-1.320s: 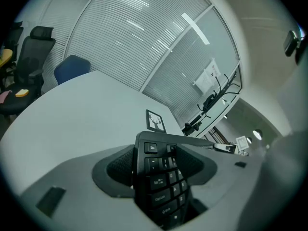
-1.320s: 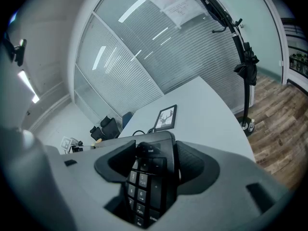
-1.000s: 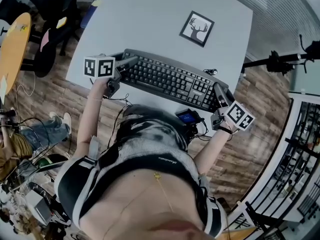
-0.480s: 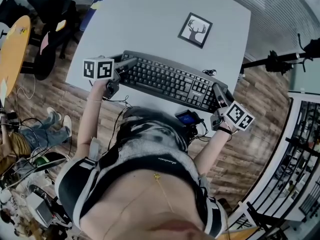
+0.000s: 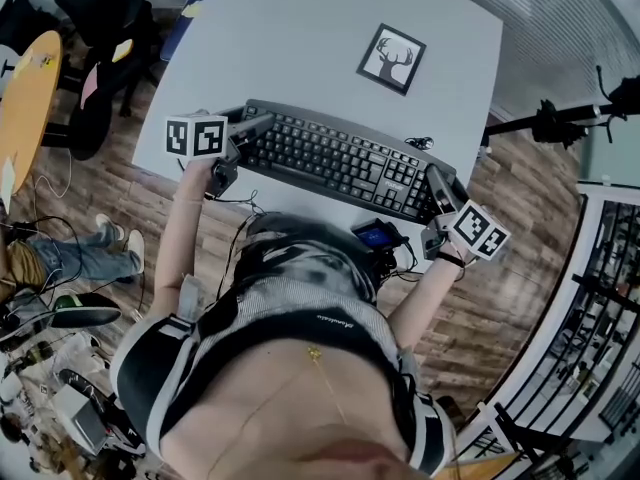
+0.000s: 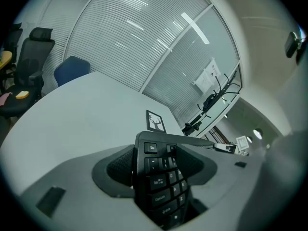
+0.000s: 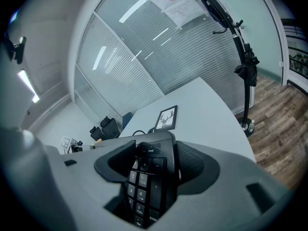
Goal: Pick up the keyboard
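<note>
One black keyboard (image 5: 340, 160), perhaps raised, left tongs (image 5: 256, 125), right tongs (image 5: 436, 180) clamping ends

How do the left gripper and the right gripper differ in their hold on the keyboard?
The left gripper clamps the Esc end of the keyboard; the right gripper clamps its number-pad end. In the head view the left gripper sits higher in the picture, the right gripper lower. Both are shut on the keyboard.

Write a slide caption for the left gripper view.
Left claw clamped on the Esc end of a black keyboard, framed deer picture on the grey table beyond.
</note>
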Available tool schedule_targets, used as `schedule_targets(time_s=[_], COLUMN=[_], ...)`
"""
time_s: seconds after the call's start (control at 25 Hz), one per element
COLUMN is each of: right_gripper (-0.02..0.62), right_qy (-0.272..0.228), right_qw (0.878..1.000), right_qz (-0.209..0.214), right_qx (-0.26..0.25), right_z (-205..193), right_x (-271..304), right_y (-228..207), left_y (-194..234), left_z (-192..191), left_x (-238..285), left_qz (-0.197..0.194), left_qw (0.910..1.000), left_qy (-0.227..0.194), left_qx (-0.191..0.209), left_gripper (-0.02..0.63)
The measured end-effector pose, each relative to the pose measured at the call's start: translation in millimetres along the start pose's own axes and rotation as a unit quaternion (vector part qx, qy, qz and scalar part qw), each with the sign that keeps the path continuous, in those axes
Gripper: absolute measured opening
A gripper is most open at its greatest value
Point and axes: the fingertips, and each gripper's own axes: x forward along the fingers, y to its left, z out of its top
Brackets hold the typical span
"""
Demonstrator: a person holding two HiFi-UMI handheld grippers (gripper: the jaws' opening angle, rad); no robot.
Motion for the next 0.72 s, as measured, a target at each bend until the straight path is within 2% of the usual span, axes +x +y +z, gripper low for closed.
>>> schedule_targets(time_s=[0.72], right_gripper=[0.259], right_qy=[0.001], right_qw=[1.0], right_qz=[-0.001], right_qx=[-0.002], right_z=[1.5], right_x=[-0.2], right_y=[0.4], left_y=[-0.7], left_z=[0.1], left_x=[-0.5], left_qz=[0.001], left_qw=[1.0], left_qy=[0.001], left_qx=[-0.002], left_gripper=[0.258])
